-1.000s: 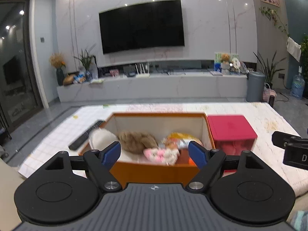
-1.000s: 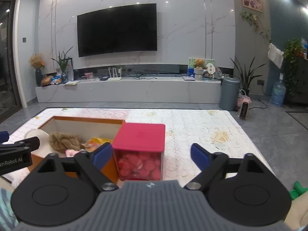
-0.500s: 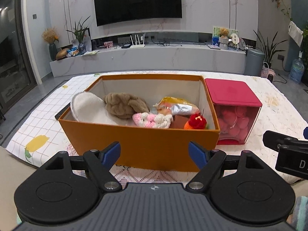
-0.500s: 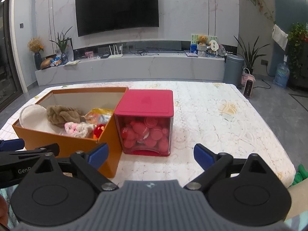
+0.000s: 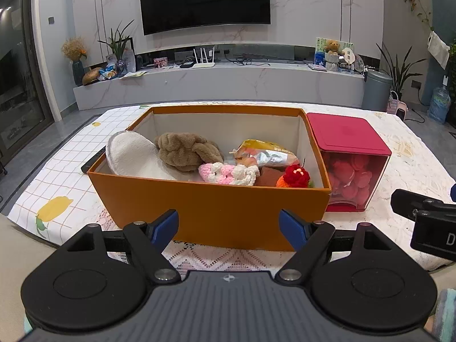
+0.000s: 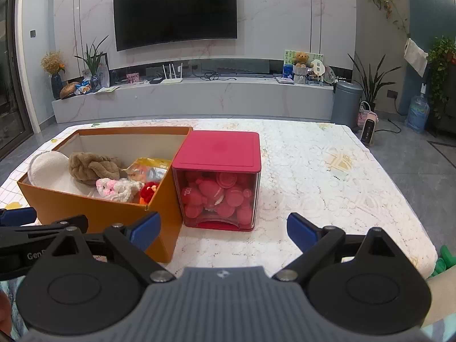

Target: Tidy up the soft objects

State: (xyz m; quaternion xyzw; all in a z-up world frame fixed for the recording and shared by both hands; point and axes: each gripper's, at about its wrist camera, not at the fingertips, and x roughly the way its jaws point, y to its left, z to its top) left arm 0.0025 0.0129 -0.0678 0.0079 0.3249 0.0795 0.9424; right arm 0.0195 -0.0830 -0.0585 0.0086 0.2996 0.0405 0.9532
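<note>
Left wrist: orange box [image 5: 216,213] long axis left-right; left hand-held gripper [image 5: 228,225], right hand-held gripper [image 6: 223,229] both spread, empty.

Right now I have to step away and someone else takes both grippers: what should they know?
Left gripper: open, empty, facing the orange box.
Right gripper: open, empty, facing the red-lidded container, which stands against the box's right side, lid on.
In the box: white pad, brown plush, pink-white knit piece, red knit piece, snack packet.
Done: nothing visibly sorted.
Left: all of the organizing.
</note>
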